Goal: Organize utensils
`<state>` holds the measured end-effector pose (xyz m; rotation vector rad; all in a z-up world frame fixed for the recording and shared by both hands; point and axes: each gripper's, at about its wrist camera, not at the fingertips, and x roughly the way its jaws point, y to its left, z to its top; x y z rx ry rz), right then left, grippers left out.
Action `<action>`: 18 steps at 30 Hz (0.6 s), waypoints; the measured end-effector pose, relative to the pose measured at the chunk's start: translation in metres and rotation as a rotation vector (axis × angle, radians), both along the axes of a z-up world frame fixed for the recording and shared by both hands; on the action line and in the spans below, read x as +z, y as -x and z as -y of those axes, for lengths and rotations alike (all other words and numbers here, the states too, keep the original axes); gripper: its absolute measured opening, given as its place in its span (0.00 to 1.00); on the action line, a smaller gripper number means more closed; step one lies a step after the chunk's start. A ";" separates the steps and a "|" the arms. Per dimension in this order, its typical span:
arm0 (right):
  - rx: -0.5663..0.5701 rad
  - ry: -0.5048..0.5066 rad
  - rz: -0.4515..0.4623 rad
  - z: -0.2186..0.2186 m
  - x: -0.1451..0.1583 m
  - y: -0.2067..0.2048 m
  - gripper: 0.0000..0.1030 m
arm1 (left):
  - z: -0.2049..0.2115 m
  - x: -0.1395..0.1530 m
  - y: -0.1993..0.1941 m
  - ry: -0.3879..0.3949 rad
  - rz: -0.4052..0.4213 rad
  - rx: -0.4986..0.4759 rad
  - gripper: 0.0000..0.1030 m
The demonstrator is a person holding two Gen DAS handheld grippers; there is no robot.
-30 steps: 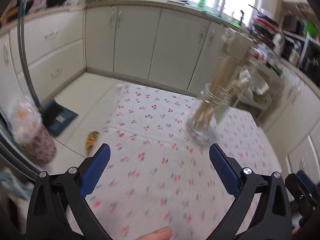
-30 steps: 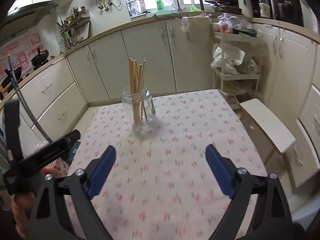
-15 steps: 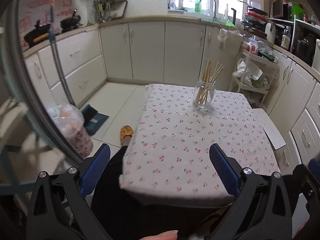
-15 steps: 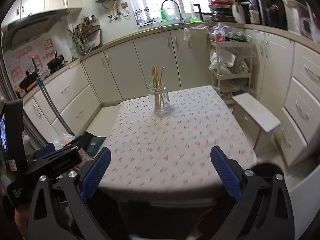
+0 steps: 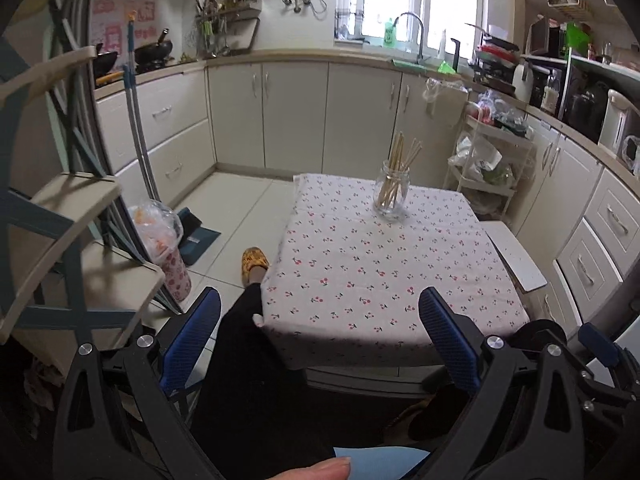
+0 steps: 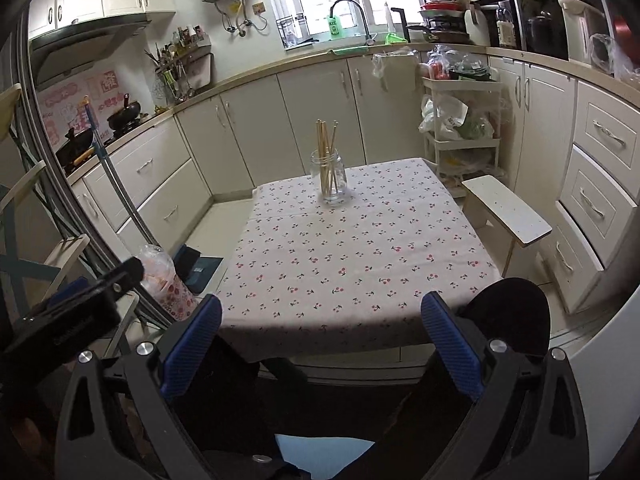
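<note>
A clear glass jar (image 5: 392, 196) with several wooden chopsticks (image 5: 400, 160) upright in it stands near the far edge of a table with a cherry-print cloth (image 5: 380, 276). The jar also shows in the right wrist view (image 6: 330, 180). My left gripper (image 5: 320, 340) is open and empty, held back from the table's near edge, above a person's lap. My right gripper (image 6: 320, 344) is open and empty, also back from the near edge. The left gripper's body shows at the left of the right wrist view (image 6: 68, 316).
A white stool (image 6: 508, 208) stands at the table's right. A wire cart (image 6: 460, 128) with bags is behind it. Cabinets line the back and right walls. A bin with a plastic bag (image 5: 164, 248), a dustpan (image 5: 196, 236) and a wooden shelf (image 5: 60, 216) are on the left.
Both grippers have pulled back and up from over the table to behind its near edge. The jar with chopsticks now sits far away. Both stay open and empty.
</note>
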<state>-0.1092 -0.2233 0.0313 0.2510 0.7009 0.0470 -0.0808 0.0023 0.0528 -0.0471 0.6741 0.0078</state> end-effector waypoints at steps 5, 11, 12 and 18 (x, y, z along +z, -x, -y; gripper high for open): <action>0.000 0.003 0.030 0.001 0.009 0.003 0.93 | -0.004 0.007 0.000 0.024 -0.001 -0.016 0.93; 0.020 0.014 0.042 -0.003 0.013 0.007 0.93 | -0.001 0.008 -0.003 -0.011 -0.004 0.013 0.93; 0.020 0.015 0.045 -0.003 0.014 0.008 0.93 | -0.001 0.010 -0.002 -0.008 0.001 0.016 0.93; 0.021 0.015 0.060 -0.004 0.018 0.012 0.93 | -0.002 0.013 0.002 -0.005 0.011 0.011 0.93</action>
